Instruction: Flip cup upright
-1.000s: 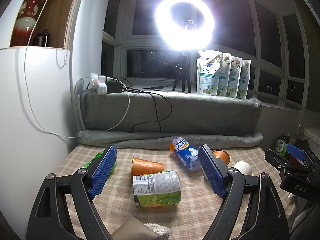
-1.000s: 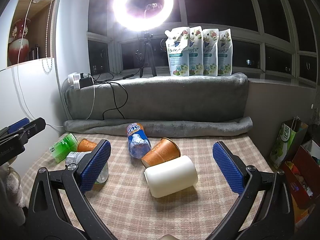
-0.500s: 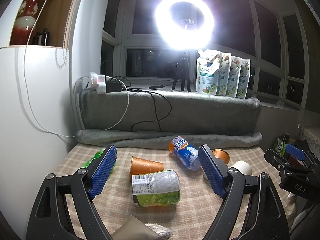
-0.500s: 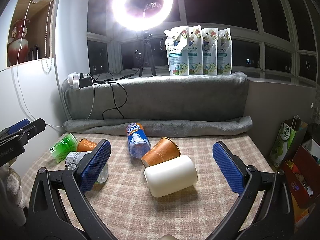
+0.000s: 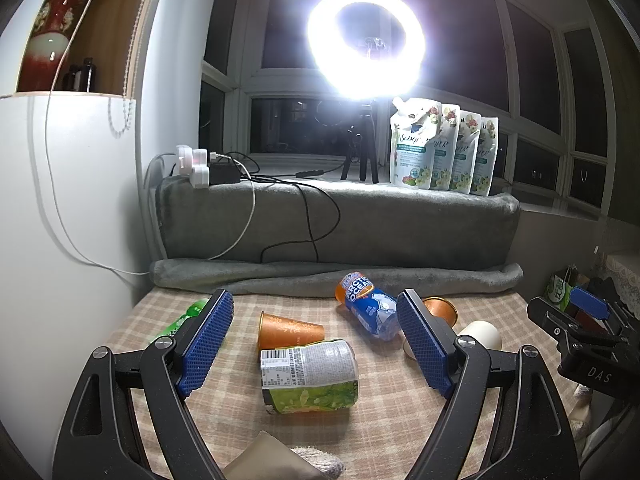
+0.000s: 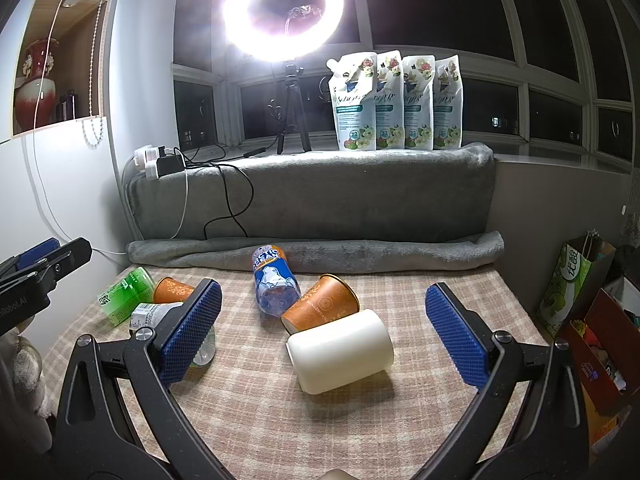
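Three cups lie on their sides on the checked cloth (image 6: 248,412), and none is upright yet; going from left to right, the left gripper (image 5: 310,340) hangs above the left part of the cloth with its jaws spread wide and nothing between them; straight ahead of it lies the left orange cup (image 5: 289,330), its long axis running left to right with the mouth toward the left, and this cup touches the green-labelled bottle (image 5: 308,376) that lies just in front of it, nearer to the gripper; more to the right the blue bottle (image 6: 274,286) lies slanted, and its lower end is touching or almost touching the second orange cup (image 6: 320,304), whose mouth points up and to the right; the white cup (image 6: 340,350) lies against this orange cup on the near side, its axis slanting from lower left to upper right; the right gripper (image 6: 322,338) is also wide open and empty, and the white cup sits between its two blue pads (image 6: 454,334), a little ahead of them; so in my judgement the right hand is clearly nearer to the white cup, while the left hand is nearer to the left orange cup.
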A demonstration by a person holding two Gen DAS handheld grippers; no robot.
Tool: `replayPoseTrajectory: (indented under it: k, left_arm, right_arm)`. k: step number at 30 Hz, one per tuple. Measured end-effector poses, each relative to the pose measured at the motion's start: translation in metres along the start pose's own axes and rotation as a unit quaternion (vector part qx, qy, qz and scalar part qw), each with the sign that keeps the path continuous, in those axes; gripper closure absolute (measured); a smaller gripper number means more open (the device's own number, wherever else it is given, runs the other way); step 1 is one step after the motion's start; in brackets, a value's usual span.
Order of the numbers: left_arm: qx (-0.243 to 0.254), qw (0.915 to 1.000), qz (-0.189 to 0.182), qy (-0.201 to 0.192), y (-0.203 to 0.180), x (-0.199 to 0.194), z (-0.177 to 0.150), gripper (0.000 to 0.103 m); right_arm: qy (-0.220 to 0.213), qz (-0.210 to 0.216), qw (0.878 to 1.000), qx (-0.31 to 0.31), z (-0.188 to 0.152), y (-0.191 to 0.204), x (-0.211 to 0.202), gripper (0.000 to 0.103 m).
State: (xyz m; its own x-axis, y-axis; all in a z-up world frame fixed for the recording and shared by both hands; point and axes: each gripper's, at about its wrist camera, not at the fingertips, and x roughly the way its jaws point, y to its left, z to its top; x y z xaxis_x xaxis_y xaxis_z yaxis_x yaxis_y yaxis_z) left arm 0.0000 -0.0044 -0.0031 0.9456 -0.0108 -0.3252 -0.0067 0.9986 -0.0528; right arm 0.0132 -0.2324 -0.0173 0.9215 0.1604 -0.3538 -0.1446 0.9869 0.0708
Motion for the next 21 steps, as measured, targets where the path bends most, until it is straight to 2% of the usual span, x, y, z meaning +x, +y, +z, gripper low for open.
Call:
replayPoseTrajectory:
  k: [21]
  left_arm:
    - [-0.001, 1.0000, 0.000, 0.001, 0.0003, 0.0006, 0.0005, 0.019]
  right_arm:
    - [0.002, 0.001, 1.000, 0.001, -0.0013, 0.0054, 0.0039, 0.000]
